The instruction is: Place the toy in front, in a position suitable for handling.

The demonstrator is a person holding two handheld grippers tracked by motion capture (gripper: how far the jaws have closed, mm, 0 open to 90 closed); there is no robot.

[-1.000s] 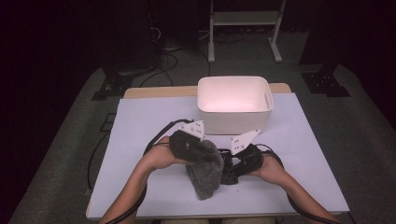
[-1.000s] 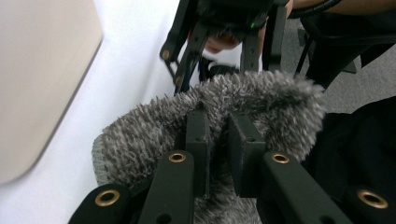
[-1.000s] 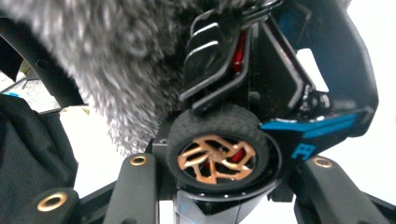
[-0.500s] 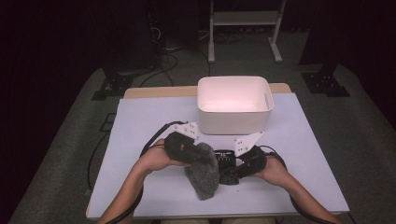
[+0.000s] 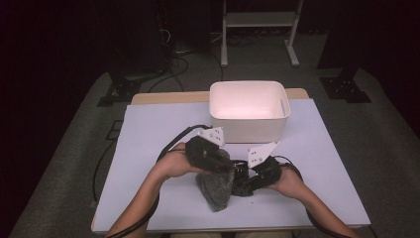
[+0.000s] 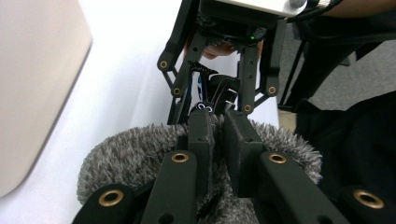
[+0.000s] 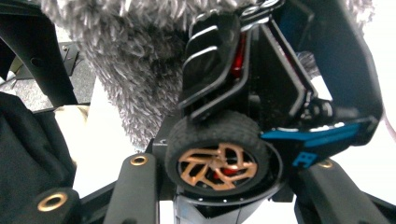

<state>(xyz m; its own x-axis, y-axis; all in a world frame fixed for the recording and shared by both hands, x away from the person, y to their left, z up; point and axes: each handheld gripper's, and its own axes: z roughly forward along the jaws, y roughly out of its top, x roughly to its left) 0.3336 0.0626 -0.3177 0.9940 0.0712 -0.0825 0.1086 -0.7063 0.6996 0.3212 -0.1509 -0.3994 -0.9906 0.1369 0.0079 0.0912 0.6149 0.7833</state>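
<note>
The grey fuzzy cloth is shaggy and bunched, lying on the white table in front of the white plastic bin. The left gripper angles down, jaws clamped on the cloth's pile. The right gripper lies level, jaws gripping a black toy car with rubber tyres and copper-spoked wheels, touching the cloth.

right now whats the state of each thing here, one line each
grey fluffy cloth: pinched, draped onto the table
left gripper: shut on the cloth
toy car: held between the right jaws, wheel toward the camera
right gripper: shut on the car
white bin: upright, looks empty
</note>
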